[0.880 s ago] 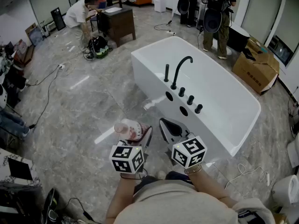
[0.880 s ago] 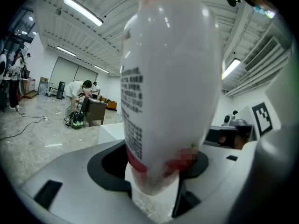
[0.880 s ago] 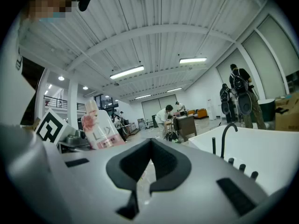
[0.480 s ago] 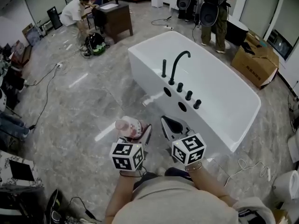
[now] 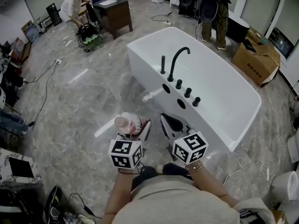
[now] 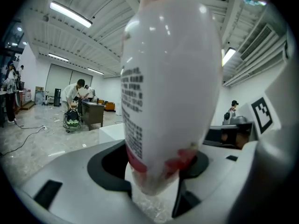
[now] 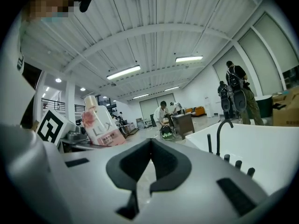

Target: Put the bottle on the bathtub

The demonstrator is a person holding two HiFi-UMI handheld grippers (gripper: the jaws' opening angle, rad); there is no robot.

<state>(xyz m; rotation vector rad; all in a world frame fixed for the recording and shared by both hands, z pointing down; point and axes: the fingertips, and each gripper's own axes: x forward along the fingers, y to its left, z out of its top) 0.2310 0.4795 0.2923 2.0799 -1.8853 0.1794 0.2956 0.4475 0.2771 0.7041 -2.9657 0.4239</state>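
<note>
A white and pink bottle with a pale pink cap is clamped near its base by my left gripper, low in the head view over the grey floor. It fills the left gripper view as a bottle standing up from the left gripper. My right gripper hangs beside it, shut with nothing in it, its right gripper pads meeting. The white bathtub with its black faucet lies ahead and to the right, apart from both grippers. The right gripper view also shows the bottle and bathtub.
Several black knobs line the tub's near rim. A cardboard box and a standing person are beyond the tub. A wooden desk and a bending person are far left. Cables cross the floor.
The tub has drifted slightly up and left in the head view. Both grippers keep their pose, the bottle still in the left one.
</note>
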